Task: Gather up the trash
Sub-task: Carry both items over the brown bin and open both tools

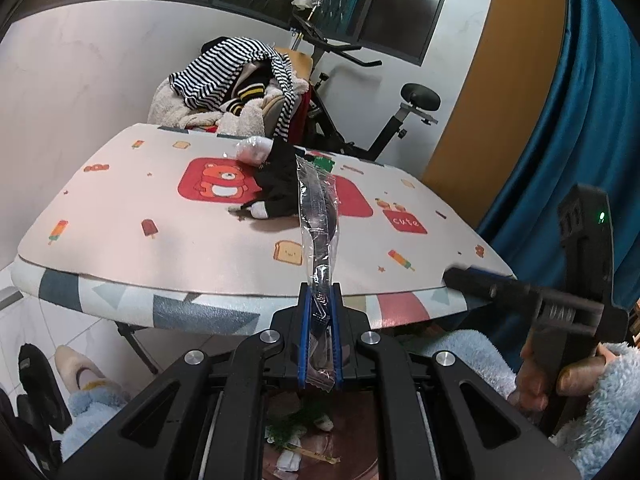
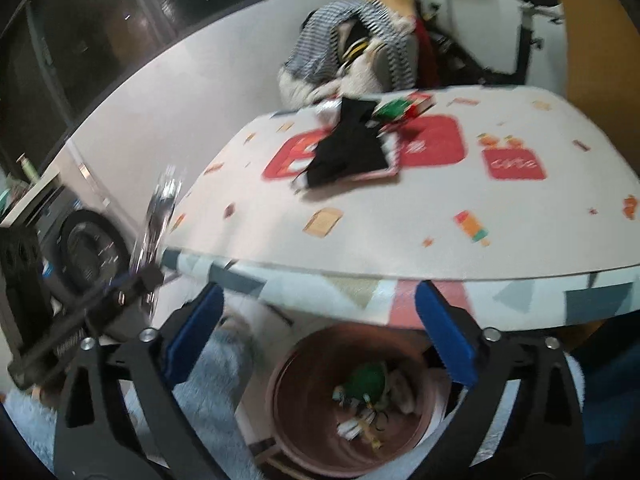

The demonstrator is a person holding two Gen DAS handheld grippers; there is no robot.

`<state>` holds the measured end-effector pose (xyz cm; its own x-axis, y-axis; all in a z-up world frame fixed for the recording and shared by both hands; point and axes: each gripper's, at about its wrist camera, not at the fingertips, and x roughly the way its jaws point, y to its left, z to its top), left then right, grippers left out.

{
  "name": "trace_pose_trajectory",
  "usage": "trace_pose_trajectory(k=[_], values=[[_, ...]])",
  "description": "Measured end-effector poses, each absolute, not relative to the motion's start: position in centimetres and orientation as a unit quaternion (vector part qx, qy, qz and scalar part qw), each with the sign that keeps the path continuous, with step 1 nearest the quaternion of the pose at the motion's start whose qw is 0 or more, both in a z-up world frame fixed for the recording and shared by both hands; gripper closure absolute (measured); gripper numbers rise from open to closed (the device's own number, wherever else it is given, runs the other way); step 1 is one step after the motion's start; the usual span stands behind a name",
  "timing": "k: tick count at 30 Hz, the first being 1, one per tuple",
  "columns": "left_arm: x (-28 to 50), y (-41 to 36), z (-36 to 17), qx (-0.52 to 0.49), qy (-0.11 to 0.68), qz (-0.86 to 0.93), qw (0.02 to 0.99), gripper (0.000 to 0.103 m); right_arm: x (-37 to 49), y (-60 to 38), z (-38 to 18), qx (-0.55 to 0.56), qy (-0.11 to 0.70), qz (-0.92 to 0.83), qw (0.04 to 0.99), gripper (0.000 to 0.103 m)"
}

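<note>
My left gripper [image 1: 320, 300] is shut on a clear plastic wrapper [image 1: 318, 216] with dark cutlery inside; it sticks up past the table's front edge. The wrapper also shows in the right wrist view [image 2: 158, 216], held by the left gripper [image 2: 140, 276] at the left. My right gripper [image 2: 320, 312] is open and empty, above a brown trash bin [image 2: 308, 440] that holds scraps. The bin's contents show under the left gripper [image 1: 300, 436]. On the table lie a black cloth [image 1: 280, 184], a crumpled clear bag [image 1: 254, 148] and a red-green packet [image 2: 400, 110].
The table [image 2: 400, 216] has a cartoon-print mat. Behind it stand a chair piled with clothes [image 1: 236, 92] and an exercise bike [image 1: 360, 100]. A blue curtain [image 1: 580, 100] hangs at the right. A washing machine [image 2: 84, 252] stands at the left. Slippers [image 1: 76, 368] lie on the floor.
</note>
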<state>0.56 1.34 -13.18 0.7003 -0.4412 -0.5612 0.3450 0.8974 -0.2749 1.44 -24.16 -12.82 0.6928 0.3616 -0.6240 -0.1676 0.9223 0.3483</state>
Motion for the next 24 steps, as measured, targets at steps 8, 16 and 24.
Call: trace_pose_trajectory(k=[8,16,24], values=[[0.7,0.5,-14.8,-0.085,0.336,-0.224,0.911,0.094,1.5,-25.8,-12.8,0.148,0.341,0.098,0.923,0.006],[1.2,0.1,-15.7,-0.091,0.353,-0.230,0.902,0.094,1.1,-25.8,-13.3,0.148,0.349,0.089,0.921,0.006],[1.0,-0.5,-15.9,-0.095,0.356,-0.246,0.896,0.011,1.1,-25.9,-13.4,0.151,0.352,0.082,0.920,0.006]])
